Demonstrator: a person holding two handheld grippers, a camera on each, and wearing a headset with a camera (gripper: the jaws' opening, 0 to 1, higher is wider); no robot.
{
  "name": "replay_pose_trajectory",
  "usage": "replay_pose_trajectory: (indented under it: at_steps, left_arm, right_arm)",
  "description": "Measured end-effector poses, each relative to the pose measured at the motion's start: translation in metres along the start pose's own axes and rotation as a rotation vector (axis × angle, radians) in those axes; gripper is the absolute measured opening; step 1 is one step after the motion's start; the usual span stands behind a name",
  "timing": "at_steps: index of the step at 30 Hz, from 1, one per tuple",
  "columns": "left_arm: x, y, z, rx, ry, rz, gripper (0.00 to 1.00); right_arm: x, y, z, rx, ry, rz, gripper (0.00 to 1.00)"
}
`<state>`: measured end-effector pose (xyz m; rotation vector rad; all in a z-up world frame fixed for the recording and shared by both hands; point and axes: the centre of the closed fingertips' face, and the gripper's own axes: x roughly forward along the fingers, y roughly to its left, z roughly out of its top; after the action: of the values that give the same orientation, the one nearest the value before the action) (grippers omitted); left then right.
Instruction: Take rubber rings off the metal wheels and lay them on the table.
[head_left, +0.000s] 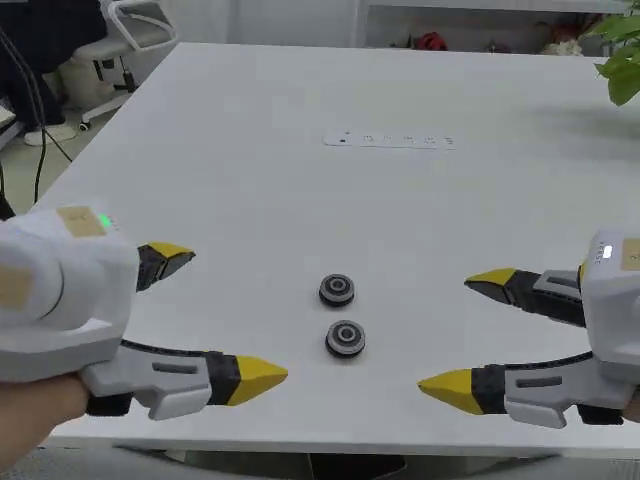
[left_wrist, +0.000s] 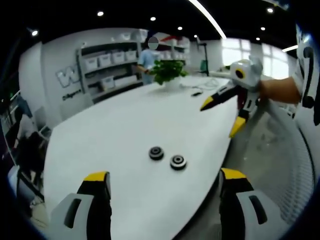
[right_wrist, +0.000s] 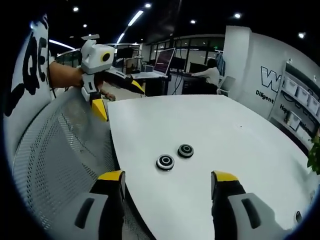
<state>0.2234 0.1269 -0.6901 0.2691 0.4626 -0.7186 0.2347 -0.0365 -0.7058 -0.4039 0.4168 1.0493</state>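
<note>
near the front edge of the bench (head_left: 300, 180), about midway along it, two metal wheels lay close together but apart, the far wheel (head_left: 337, 290) just behind the near wheel (head_left: 345, 339). both seemed to wear their dark rubber rings (head_left: 329, 341), and no loose ring lay on the bench, so the task looked unstarted. the left tongs (head_left: 237, 315) and right tongs (head_left: 444, 332) hovered on either side, spread wide, holding nothing.

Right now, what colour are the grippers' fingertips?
Yellow fingertips, clearest in the head view.
</note>
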Motion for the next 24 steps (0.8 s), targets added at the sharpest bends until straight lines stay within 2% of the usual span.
replay_pose_trajectory:
  at_steps: [2, 4, 8, 10, 16, 18, 19, 21, 24]
  left_arm:
    - [0.0, -0.001, -0.001, -0.008, 0.002, -0.002, 0.91]
    - [0.0, -0.002, -0.001, -0.004, 0.004, -0.002, 0.91]
    - [0.0, -0.002, 0.0, 0.006, 0.006, 0.0, 0.91]
    - [0.0, -0.002, 0.0, 0.002, 0.007, -0.004, 0.91]
    - [0.001, -0.005, 0.001, -0.065, 0.0, -0.043, 0.91]
    - [0.002, -0.01, 0.004, -0.134, -0.016, -0.093, 0.91]
    - [0.002, -0.01, 0.004, -0.141, -0.016, -0.094, 0.92]
    - [0.001, -0.006, 0.004, -0.144, -0.015, -0.093, 0.91]
    - [0.001, -0.003, 0.007, -0.114, -0.026, -0.09, 0.91]
  right_arm:
    - [-0.002, -0.002, 0.0, 0.011, -0.006, 0.001, 0.66]
    - [-0.004, -0.003, 0.006, -0.01, -0.033, -0.014, 0.63]
    - [0.0, -0.001, -0.002, -0.012, 0.007, -0.008, 0.66]
    - [-0.001, -0.001, -0.001, -0.022, 0.007, -0.009, 0.67]
    - [-0.004, -0.007, -0.001, -0.006, 0.002, -0.033, 0.67]
    - [-0.005, -0.01, 0.001, 0.019, -0.014, -0.041, 0.67]
    - [-0.005, -0.011, 0.001, 0.023, -0.014, -0.042, 0.67]
    - [-0.004, -0.01, 0.001, 0.035, -0.013, -0.039, 0.67]
    - [-0.003, -0.01, 0.002, 0.044, -0.018, -0.028, 0.67]
